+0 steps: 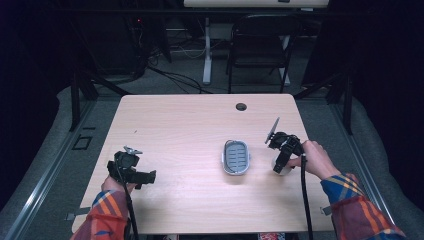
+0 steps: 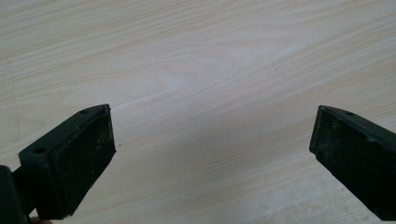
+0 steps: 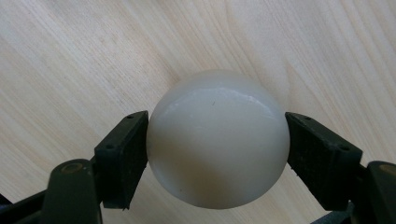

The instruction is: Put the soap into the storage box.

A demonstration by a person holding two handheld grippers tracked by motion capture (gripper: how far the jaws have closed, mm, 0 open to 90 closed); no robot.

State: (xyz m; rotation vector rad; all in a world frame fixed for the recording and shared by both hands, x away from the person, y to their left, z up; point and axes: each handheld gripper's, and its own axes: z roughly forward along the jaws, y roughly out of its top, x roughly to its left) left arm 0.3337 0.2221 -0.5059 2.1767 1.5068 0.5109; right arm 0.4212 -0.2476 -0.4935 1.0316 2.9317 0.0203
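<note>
A smooth white ball [image 3: 217, 140] sits between the two black jaws of my right gripper [image 3: 217, 156], which press on its left and right sides just above the wooden table. In the high view the same white ball [image 1: 283, 168] peeks out under the right gripper [image 1: 281, 165], at the table's right, beside a small grey oval basket [image 1: 235, 157]. My left gripper [image 1: 150, 176] rests near the front left of the table, jaws spread wide over bare wood [image 2: 210, 116] with nothing between them.
The light wooden table [image 1: 190, 125] has a round cable hole [image 1: 241, 106] near its far edge. A black folding chair [image 1: 260, 45] and desk legs stand beyond the table. Dark curtains flank both sides.
</note>
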